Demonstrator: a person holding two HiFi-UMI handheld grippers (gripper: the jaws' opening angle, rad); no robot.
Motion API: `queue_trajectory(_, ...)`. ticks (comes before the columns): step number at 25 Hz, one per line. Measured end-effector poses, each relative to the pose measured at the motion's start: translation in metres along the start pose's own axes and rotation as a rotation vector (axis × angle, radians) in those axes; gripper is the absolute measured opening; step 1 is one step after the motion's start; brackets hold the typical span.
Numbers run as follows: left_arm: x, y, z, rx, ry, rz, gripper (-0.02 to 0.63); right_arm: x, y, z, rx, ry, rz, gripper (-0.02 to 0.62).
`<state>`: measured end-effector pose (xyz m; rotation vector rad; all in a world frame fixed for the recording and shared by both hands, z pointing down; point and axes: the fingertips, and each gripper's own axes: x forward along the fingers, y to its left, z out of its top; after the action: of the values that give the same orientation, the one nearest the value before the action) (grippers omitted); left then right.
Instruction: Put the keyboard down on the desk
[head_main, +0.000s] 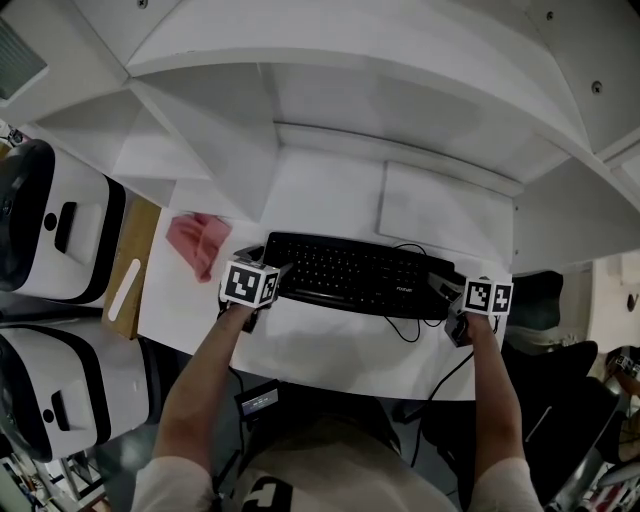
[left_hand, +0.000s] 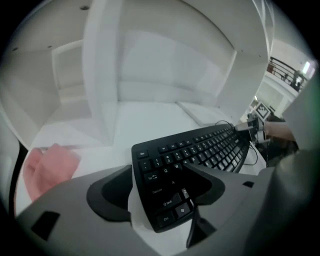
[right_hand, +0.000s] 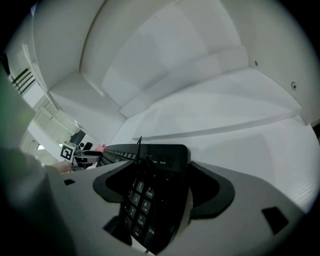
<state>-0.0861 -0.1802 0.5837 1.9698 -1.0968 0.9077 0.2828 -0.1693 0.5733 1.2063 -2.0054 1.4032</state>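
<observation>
Gripping the black keyboard (head_main: 350, 275) at its left end is the left claw (head_main: 280, 271). The right claw (head_main: 441, 287) grips the end with the number keys. The keyboard stretches across the front part of the white surface (head_main: 330, 200). I cannot tell if it rests on it. A pink cloth (head_main: 197, 241) lies near, to its left.

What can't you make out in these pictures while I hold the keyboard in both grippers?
Head view: whether the keyboard touches the desk or hangs just above it; the camera looks straight down.
Gripper views: the keyboard's underside, turned away behind the jaws of the left gripper and right gripper.
Head view: where the cable ends; it drops past the desk's front edge.
Left gripper view: the pink cloth, blurred and partly behind the gripper's body.
</observation>
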Motion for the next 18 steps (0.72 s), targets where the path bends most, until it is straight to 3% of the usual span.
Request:
queue_trajectory(2, 0.001, -0.003, 0.003, 0.051, 0.010, 0.011, 0.324, 0.000, 0.000, 0.000, -0.003, 0.001, -0.001, 0.333)
queue_trajectory(11, -0.015, -0.002, 0.005, -0.016, -0.048, 0.019, 0.324, -0.019, -0.003, 0.002, -0.097, -0.004, -0.019, 0.334)
queue_trajectory(18, -0.038, -0.012, 0.006, -0.032, -0.095, 0.012, 0.324, -0.060, -0.006, 0.026, -0.068, -0.183, -0.051, 0.337)
